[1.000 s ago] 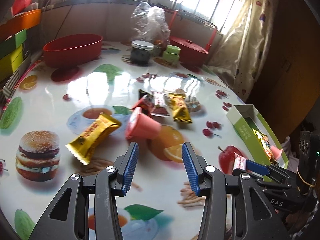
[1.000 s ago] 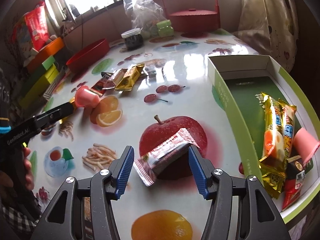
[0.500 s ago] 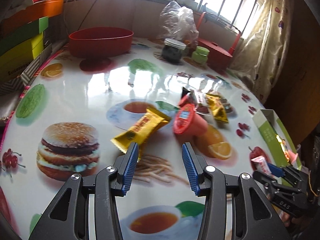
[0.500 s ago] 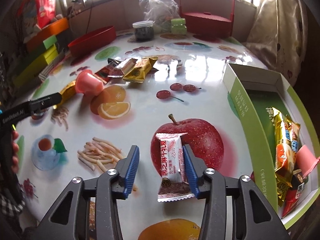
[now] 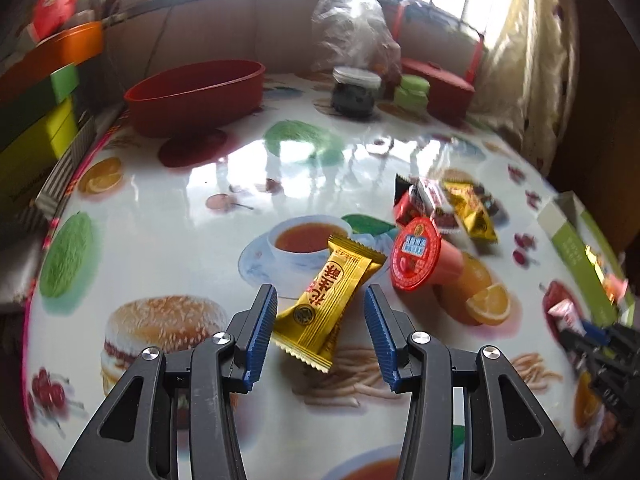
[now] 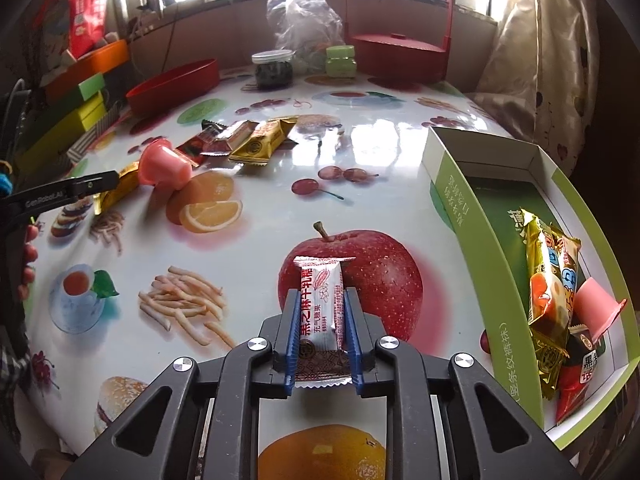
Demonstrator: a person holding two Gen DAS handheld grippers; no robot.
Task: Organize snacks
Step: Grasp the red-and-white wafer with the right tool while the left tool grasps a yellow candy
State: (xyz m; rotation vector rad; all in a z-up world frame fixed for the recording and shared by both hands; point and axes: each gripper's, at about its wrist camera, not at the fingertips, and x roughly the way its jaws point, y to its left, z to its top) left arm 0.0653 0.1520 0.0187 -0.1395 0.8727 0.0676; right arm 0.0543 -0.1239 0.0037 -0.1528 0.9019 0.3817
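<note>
A white-and-red candy bar (image 6: 322, 308) is lying lengthwise between the right gripper's blue pads, squeezed by them, over the table's apple print. A gold wrapped candy (image 5: 330, 298) is lying diagonally beside a tipped pink jelly cup (image 5: 424, 258). Near the table's right edge, a green open box (image 6: 464, 216) is holding several wrapped snacks (image 6: 554, 304).

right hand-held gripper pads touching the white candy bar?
Touching. Right wrist view: both blue pads of the right hand-held gripper press the sides of the white candy bar, no gap either side.
</note>
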